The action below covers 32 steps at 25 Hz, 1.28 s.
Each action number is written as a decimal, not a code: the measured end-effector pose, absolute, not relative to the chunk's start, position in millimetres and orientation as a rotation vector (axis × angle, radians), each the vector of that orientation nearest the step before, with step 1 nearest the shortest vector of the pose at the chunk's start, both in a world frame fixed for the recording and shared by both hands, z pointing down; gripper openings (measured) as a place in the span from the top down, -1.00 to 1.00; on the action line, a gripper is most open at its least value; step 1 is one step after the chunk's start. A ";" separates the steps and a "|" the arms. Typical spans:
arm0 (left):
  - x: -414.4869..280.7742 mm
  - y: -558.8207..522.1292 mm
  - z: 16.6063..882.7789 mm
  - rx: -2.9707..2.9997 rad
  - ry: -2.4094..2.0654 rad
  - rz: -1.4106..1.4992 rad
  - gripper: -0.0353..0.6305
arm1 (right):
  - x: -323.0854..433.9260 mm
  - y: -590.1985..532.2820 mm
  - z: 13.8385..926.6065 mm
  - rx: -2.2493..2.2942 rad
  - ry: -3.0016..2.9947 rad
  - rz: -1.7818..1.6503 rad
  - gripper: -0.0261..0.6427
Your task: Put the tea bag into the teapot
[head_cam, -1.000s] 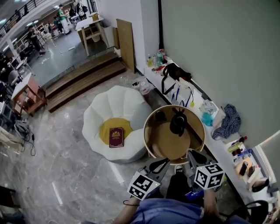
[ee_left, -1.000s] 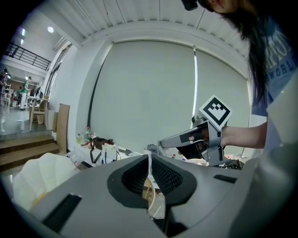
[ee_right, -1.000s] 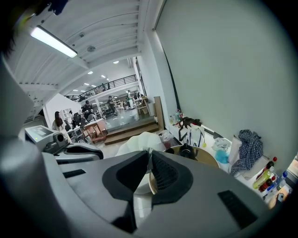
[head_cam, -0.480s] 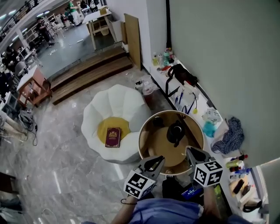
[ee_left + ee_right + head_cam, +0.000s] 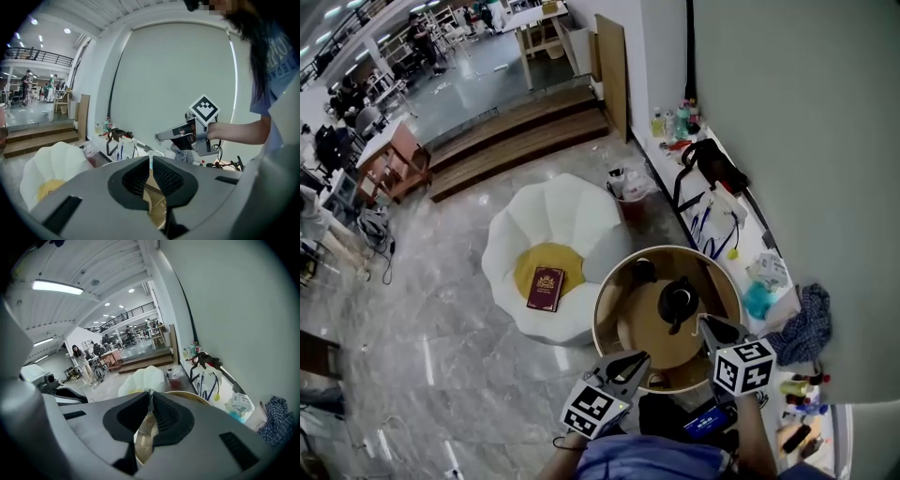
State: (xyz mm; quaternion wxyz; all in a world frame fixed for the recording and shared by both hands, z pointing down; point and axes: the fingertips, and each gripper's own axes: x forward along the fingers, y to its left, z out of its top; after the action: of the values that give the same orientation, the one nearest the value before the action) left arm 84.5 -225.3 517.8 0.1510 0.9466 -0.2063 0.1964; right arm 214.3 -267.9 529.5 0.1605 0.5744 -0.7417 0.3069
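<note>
Black teapot (image 5: 678,305) stands upright near the middle of the round wooden table (image 5: 602,319), handle arched over its top. I cannot make out the tea bag in any view. A small dark cup (image 5: 643,272) sits on the table's far side, apart from the teapot.

My right gripper (image 5: 709,326) reaches in over the table's near right part, its tips close to the teapot but not touching it. Its fingers are pressed together with nothing between them. My left gripper (image 5: 635,359) hangs at the table's near rim, and its fingers are also closed, tip to tip, on nothing.

Left of the table, touching its rim, is a white petal-shaped seat (image 5: 558,220) with a yellow cushion (image 5: 530,270) and a dark red book (image 5: 546,289) lying on it. Right of the table, along the wall, lie a checked cloth (image 5: 806,323) and, farther off, a black bag (image 5: 717,167).
</note>
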 end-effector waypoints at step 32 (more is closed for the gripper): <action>136.8 -264.7 578.6 2.601 -0.665 0.591 0.84 | 236.1 -374.4 763.0 1.194 -1.995 0.868 0.80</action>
State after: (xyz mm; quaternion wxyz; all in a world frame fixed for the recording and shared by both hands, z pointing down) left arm 136.8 -264.7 578.6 0.1950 0.9281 -0.2372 0.2108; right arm 236.1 -374.4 763.0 0.3238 0.4550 -0.7606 0.3311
